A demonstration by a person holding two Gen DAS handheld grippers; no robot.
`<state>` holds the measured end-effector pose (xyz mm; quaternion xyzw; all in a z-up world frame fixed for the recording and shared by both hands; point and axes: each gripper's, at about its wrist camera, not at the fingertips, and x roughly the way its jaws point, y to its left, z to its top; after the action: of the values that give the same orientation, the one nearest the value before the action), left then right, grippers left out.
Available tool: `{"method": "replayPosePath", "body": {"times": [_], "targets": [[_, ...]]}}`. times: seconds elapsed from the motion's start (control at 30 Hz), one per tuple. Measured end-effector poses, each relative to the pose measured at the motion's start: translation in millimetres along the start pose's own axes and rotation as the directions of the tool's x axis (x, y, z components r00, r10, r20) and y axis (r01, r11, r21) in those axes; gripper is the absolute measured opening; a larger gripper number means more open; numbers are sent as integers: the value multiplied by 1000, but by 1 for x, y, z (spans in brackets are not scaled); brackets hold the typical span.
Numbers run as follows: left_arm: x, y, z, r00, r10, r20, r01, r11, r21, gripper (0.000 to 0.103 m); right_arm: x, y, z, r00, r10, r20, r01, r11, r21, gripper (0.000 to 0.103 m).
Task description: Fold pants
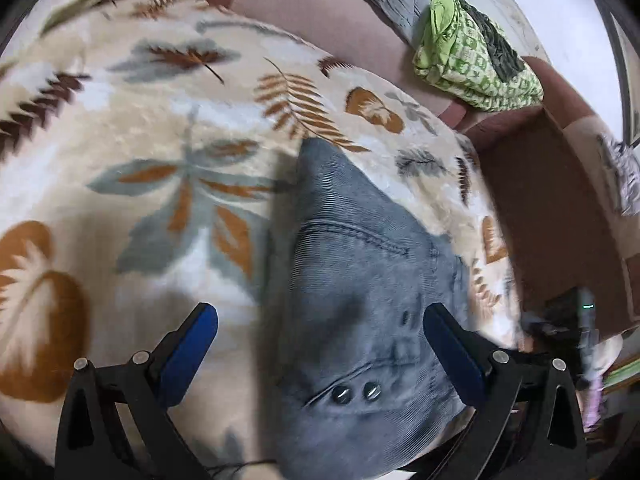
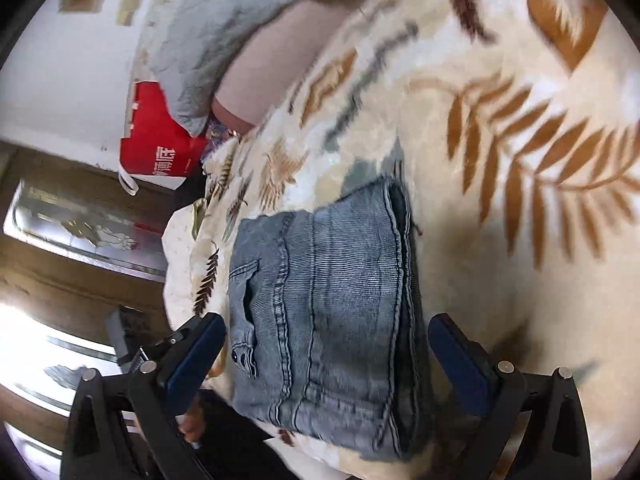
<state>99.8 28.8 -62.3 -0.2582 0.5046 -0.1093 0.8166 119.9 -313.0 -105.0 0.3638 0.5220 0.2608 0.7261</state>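
Pants (image 2: 324,320) lie folded, lower centre of frame, on the leaf-print blanket (image 2: 500,128). Left gripper (image 1: 320,344) and right gripper (image 2: 326,354) both spread wide, empty. Judgement: press layers flat, square the edges.

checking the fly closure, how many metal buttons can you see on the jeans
2. In the left wrist view, one button and a second sit side by side on the jeans, low between the open left gripper fingers. More may be hidden in the folds.
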Motion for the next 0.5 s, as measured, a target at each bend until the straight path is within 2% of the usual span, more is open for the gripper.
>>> {"method": "replayPosePath", "body": {"times": [0.07, 0.1, 0.13, 0.17, 0.2, 0.23, 0.33, 0.4, 0.47, 0.5], "targets": [[14, 1, 2, 999, -30, -40, 28, 999, -27, 101, 18, -8, 1, 999, -4, -47, 6, 1000, 30, 98], [23, -1, 1, 997, -41, -66, 39, 999, -32, 94, 26, -12, -1, 998, -10, -63, 13, 999, 45, 96], [28, -2, 0, 996, -44, -84, 41, 999, -31, 87, 28, -12, -1, 998, -13, -58, 16, 999, 46, 92], [35, -4, -1, 993, -30, -112, 28, 999, -15, 67, 27, -9, -3, 999, -21, -48, 22, 999, 31, 85], [39, -6, -1, 992, 13, -123, -12, 1000, 8, 57, 27, -4, -5, 998, -40, -55, 41, 999, 3, 82], [41, -8, -2, 992, 40, -120, -37, 999, 26, 55, 27, -1, -5, 996, -63, -60, 62, 998, -12, 74], [42, -12, -1, 992, 43, -119, -39, 999, 36, 53, 29, -8, -6, 991, -109, -72, 109, 994, -11, 60], [44, -12, 0, 992, 45, -122, -42, 999, 27, 55, 31, -12, -5, 991, -119, -69, 120, 993, 16, 58], [45, -10, 1, 992, 30, -121, -30, 1000, 9, 62, 35, -4, -5, 983, -165, -77, 163, 986, -34, 59], [46, -11, 1, 992, 41, -121, -39, 999, 17, 62, 38, 2, -6, 977, -195, -85, 189, 979, -72, 59]]}}
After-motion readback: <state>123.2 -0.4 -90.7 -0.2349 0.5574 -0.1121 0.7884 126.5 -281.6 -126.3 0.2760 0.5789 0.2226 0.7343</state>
